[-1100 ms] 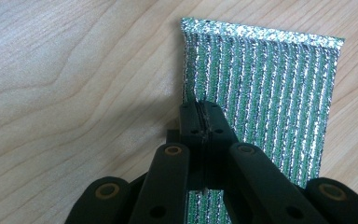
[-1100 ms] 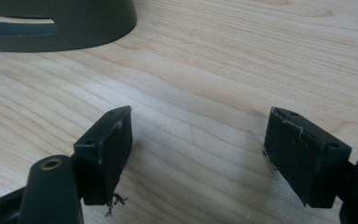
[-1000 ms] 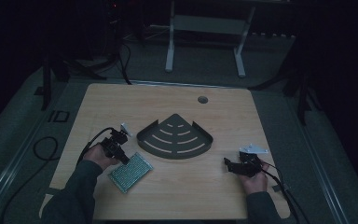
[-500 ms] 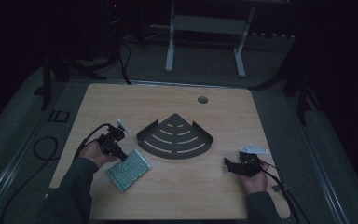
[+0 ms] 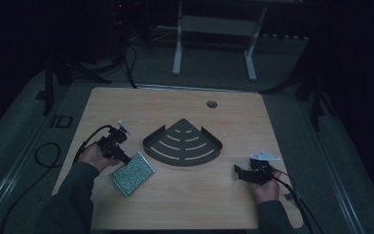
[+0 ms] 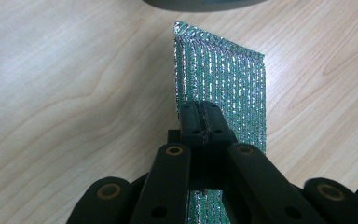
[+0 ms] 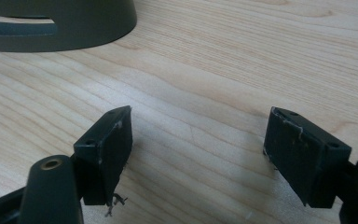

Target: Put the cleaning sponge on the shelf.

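Jaws of our left gripper (image 6: pixel 200 122) pinch the glittery green pouch (image 6: pixel 223 88) at its near edge, low over the worktop (image 5: pixel 185 204); we'd keep it level. Our right gripper (image 7: pixel 200 154) waits, jaws spread.

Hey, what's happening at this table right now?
A person works at a wooden table with a gripper in each hand. The left gripper is shut on a shiny green-silver sponge pad, near a dark fan-shaped corner rack. The right gripper rests open over bare wood beside the rack, holding nothing.
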Demonstrator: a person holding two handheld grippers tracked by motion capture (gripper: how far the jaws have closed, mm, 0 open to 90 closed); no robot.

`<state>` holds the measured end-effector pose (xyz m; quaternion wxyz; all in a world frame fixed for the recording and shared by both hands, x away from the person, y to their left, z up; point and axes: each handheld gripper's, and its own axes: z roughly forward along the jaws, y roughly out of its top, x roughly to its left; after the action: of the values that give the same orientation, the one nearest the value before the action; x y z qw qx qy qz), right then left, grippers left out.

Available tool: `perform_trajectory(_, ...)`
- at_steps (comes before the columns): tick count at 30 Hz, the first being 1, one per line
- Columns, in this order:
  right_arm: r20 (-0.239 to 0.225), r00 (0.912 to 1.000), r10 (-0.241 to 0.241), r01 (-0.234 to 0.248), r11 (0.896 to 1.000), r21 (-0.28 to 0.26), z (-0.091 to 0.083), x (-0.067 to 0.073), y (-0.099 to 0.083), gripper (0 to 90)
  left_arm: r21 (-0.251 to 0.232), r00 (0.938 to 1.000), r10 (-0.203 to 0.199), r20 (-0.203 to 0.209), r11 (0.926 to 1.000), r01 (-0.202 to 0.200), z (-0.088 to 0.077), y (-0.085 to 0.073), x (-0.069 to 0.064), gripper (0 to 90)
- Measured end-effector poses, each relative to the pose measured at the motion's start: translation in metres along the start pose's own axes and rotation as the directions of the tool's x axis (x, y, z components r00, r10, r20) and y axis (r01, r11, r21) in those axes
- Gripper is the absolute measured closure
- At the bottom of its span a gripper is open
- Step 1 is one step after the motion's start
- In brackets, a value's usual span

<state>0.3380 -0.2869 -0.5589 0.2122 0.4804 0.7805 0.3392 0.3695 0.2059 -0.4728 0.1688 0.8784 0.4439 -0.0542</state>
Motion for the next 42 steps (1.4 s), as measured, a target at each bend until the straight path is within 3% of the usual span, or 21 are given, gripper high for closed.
perform_trajectory(16,0.0,1.0,0.0,0.0,1.0,0.0,0.0,0.0,0.0,22.9,-0.03,0.9999,0.013,-0.009,0.9995,-0.013,-0.017,0.002,0.001,90.0)
perform_trajectory(42,0.0,1.0,0.0,0.0,1.0,0.0,0.0,0.0,0.0,22.9,-0.079,0.9996,0.026,-0.005,0.9965,-0.027,-0.041,0.018,0.0,90.0)
